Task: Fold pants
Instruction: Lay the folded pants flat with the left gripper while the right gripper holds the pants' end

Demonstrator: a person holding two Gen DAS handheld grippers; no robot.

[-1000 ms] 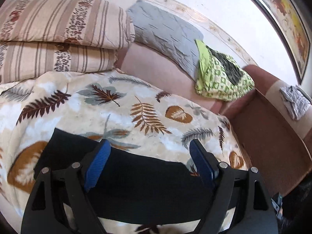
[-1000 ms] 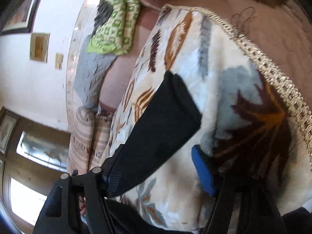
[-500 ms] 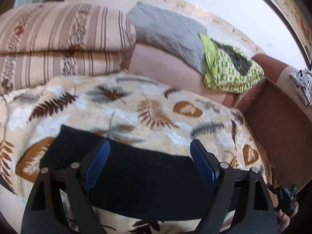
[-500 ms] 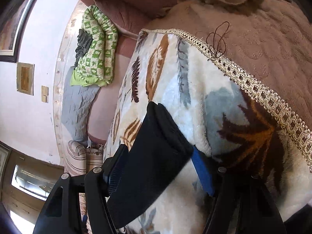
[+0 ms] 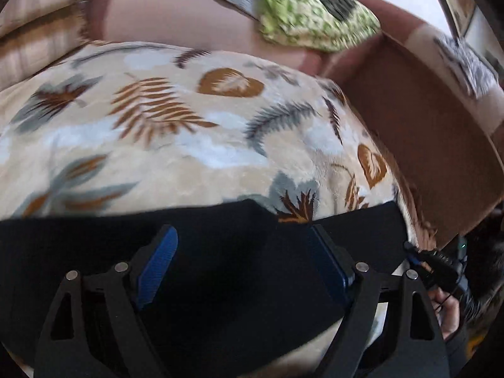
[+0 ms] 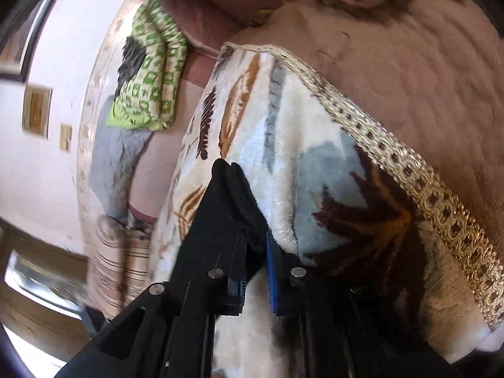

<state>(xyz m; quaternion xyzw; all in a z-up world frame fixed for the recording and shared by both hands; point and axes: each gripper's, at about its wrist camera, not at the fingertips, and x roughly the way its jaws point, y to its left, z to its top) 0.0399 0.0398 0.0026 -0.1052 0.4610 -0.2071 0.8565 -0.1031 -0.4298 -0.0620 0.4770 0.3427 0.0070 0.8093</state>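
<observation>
Pants on a leaf-print blanket, one gripper wide, one clamped.

Left wrist view: the left gripper (image 5: 242, 261), jaws spread wide, hangs over the matte black fabric pants (image 5: 220, 283), which lie flat across the plush cream blanket with brown and grey leaves (image 5: 176, 138); no writing is readable. Right wrist view: the right gripper (image 6: 255, 271) has just been closing and now pinches a bunched fold of the pants (image 6: 226, 208), beside the blanket's (image 6: 302, 163) woven gold braid trim (image 6: 406, 170).

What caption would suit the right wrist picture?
Right gripper, jaws just closed, pinches the black pants on a leaf-print blanket.
</observation>
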